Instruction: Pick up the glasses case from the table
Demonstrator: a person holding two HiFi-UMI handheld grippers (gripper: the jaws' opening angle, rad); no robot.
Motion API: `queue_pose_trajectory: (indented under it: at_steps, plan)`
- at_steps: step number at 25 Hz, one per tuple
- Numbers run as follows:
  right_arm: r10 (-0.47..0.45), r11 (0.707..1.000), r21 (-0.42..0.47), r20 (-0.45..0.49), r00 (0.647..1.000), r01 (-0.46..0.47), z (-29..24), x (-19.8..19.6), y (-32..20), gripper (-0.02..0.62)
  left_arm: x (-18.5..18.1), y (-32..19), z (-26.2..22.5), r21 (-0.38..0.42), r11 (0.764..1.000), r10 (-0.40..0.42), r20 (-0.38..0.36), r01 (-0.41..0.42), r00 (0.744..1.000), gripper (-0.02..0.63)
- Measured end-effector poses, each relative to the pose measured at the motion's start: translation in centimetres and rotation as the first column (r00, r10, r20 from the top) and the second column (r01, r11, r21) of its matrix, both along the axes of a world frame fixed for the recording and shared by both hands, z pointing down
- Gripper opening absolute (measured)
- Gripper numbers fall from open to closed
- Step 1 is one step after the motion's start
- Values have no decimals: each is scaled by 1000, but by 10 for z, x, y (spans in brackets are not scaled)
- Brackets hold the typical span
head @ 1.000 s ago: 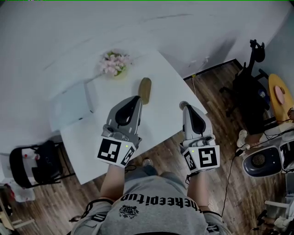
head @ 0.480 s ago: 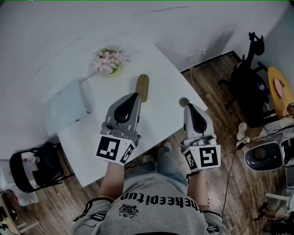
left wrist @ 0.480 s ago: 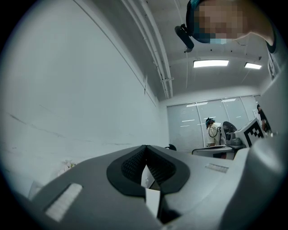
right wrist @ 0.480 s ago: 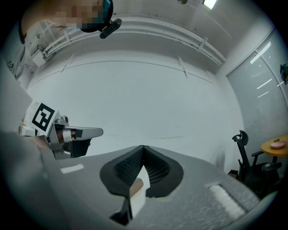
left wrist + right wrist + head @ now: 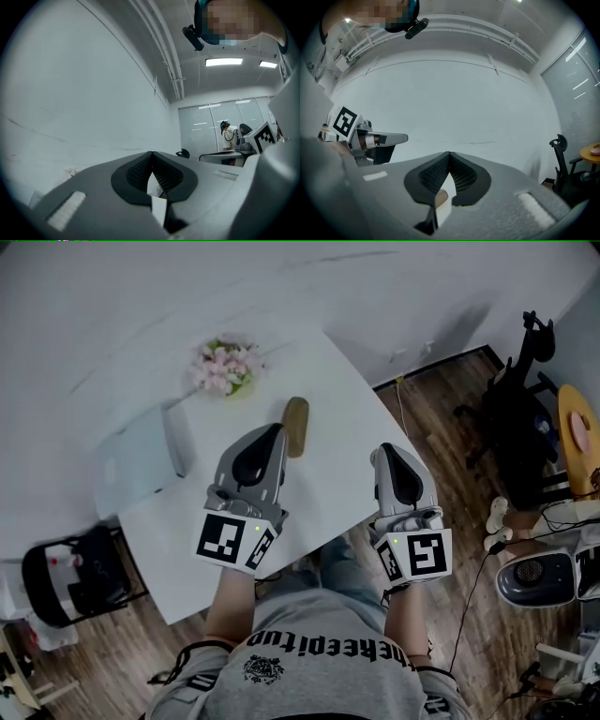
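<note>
Head view: the brown glasses case (image 5: 296, 425) lies on the white tabletop (image 5: 337, 381), a little above the middle of the frame. Pink flowers (image 5: 225, 367) stand to its upper left. The left tongs (image 5: 276, 431) have their tip just beside the case, on its left. The right tongs (image 5: 379, 453) are well apart from it, over the right edge of the tabletop.

Left gripper view: the left tongs (image 5: 151, 154) are closed, tip against tip, with nothing in them. They point at a bare wall, so the case does not show here.

Right gripper view: the right tongs (image 5: 449, 153) are closed and empty too.

The case is not picked up yet. To do it well, I think the left tongs should open wide, tip down over the middle of the case, close across its thin side, and then lift straight up.

Since a second ago, both tongs have slid a bit further over the tabletop. The left tip was by the near end of the case and is now beside its middle.
</note>
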State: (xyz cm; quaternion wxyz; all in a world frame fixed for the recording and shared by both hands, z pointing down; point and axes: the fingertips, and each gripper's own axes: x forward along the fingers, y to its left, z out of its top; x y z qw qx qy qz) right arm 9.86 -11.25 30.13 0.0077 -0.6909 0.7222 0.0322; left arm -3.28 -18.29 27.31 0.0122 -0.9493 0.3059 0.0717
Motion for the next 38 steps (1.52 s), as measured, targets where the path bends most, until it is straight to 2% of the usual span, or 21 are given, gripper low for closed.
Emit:
queue_pose_trajectory:
  at_steps: [10, 18, 29, 38]
  plan:
    - [-68, 996, -49, -7, 998, 68, 7, 20, -52, 3, 17, -42, 17, -60, 995, -76, 40, 78, 996, 20]
    - [-129, 985, -112, 9, 992, 129, 29, 33, -83, 3, 28, -65, 48, -122, 982, -133, 87, 143, 987, 20]
    - [-195, 961, -192, 43, 980, 199, 62, 43, -119, 5, 38, -90, 93, -215, 953, -179, 176, 215, 968, 20]
    - [-260, 933, -238, 74, 963, 270, 83, 39, -140, 5, 37, -108, 128, -285, 912, -223, 262, 296, 939, 27]
